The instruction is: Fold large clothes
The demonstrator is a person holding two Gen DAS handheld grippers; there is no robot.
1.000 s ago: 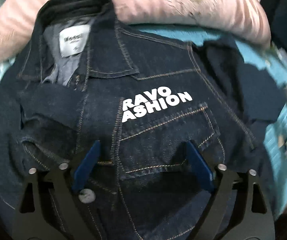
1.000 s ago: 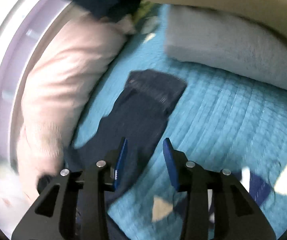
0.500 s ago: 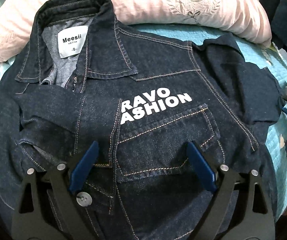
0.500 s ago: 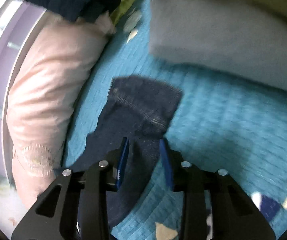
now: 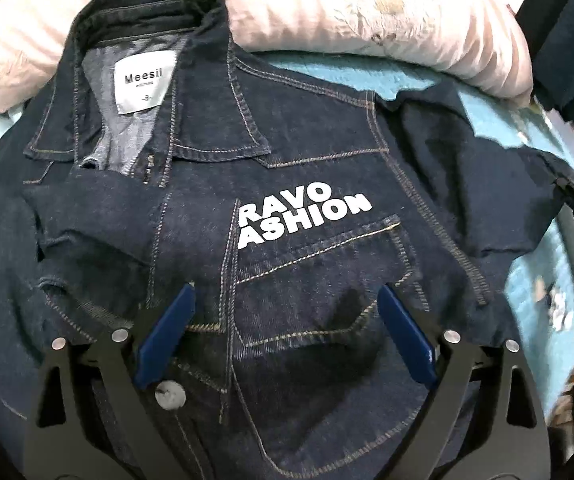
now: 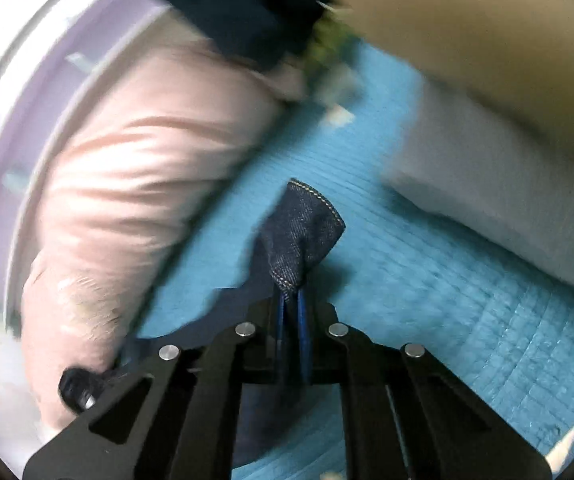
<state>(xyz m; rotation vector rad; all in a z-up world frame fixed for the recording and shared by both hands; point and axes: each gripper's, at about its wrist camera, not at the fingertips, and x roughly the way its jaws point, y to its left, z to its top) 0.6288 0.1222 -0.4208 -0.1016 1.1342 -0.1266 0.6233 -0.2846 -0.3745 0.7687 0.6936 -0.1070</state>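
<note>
A dark denim jacket (image 5: 307,184) lies face up on a turquoise bed cover, collar toward the pink pillow, with white lettering on the chest and a white neck label. My left gripper (image 5: 287,320) is open wide, its blue fingers (image 5: 165,330) resting over the chest pocket. In the right wrist view my right gripper (image 6: 291,300) is shut on the sleeve cuff (image 6: 307,232), which stands up, lifted off the cover. The rest of that sleeve trails down under the gripper.
A pink pillow (image 5: 367,12) lies behind the collar and also shows in the right wrist view (image 6: 135,184). A grey folded blanket (image 6: 507,184) lies at the right on the turquoise cover (image 6: 467,320). A lilac headboard (image 6: 39,92) stands at the left.
My right gripper closed on the sleeve cuff and lifted it off the cover. The left gripper stayed open over the chest pocket, barely moving.
</note>
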